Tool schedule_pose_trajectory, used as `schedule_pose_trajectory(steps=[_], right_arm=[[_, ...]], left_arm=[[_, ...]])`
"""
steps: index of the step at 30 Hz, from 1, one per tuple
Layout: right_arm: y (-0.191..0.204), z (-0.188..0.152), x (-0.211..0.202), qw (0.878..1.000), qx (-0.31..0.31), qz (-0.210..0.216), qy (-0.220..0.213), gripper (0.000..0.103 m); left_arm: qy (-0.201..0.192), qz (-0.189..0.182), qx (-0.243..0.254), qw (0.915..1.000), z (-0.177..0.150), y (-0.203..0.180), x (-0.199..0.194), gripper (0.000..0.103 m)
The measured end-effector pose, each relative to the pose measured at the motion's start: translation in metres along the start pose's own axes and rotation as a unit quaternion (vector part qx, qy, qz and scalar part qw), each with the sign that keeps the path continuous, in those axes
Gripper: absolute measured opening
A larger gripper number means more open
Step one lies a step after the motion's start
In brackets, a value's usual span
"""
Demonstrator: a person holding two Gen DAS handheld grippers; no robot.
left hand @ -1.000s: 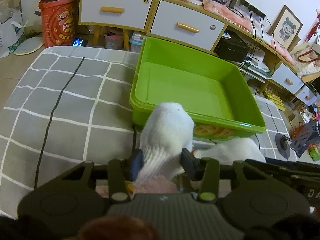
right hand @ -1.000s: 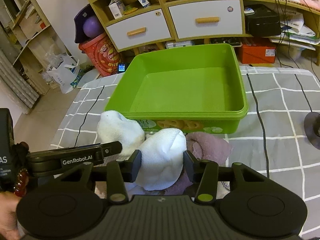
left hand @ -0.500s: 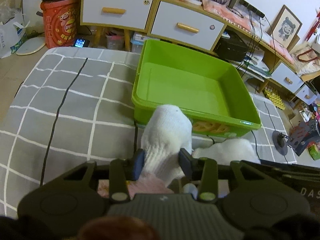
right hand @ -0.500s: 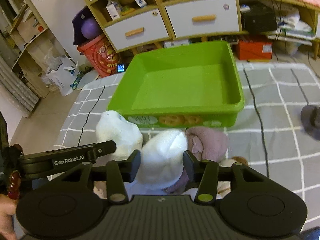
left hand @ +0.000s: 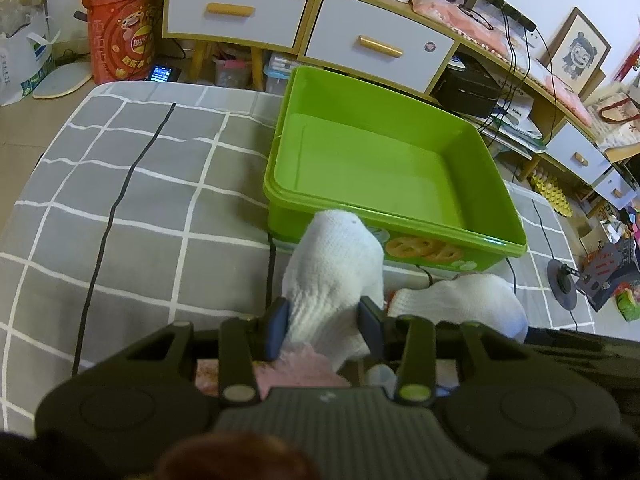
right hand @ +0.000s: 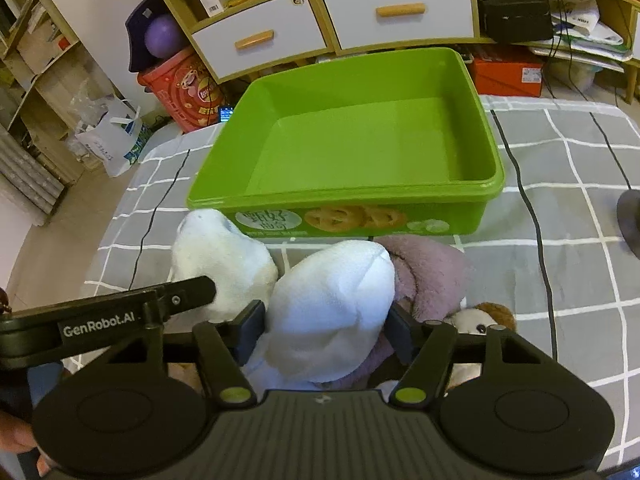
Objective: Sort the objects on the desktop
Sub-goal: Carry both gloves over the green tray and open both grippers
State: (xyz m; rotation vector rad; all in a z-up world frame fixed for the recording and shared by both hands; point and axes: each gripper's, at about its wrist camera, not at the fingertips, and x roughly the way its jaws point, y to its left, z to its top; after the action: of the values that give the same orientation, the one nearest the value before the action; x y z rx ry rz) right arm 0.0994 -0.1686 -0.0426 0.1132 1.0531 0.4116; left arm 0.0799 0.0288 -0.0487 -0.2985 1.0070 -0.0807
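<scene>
Our left gripper [left hand: 323, 328] is clamped on a white sock [left hand: 336, 264] just in front of the green bin [left hand: 400, 224], which sits on the grey checked cloth [left hand: 140, 200]. Our right gripper [right hand: 326, 330] has its jaws opening around a second white sock [right hand: 332, 300], the pads still touching its sides. That sock lies on a mauve fuzzy sock [right hand: 428, 272], close to the bin's front wall.

Grey-check bedspread [left hand: 160, 208] w/ green tub [right hand: 486, 120], pink plush [right hand: 432, 276], black cable [right hand: 528, 208] directly on it.
</scene>
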Motion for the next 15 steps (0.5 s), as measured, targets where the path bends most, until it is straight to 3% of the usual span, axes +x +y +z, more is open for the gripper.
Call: schedule_pose_trajectory(steps=[5, 15], right_arm=[[0.008, 0.001, -0.009, 1.000, -0.008, -0.014, -0.015, 0.058], [0.009, 0.014, -0.048, 0.998, 0.013, 0.002, -0.069, 0.058]], left_arm=[[-0.007, 0.000, -0.001, 1.0000, 0.000, 0.001, -0.008, 0.038], [-0.041, -0.013, -0.005, 0.9991, 0.009, 0.001, -0.035, 0.038]])
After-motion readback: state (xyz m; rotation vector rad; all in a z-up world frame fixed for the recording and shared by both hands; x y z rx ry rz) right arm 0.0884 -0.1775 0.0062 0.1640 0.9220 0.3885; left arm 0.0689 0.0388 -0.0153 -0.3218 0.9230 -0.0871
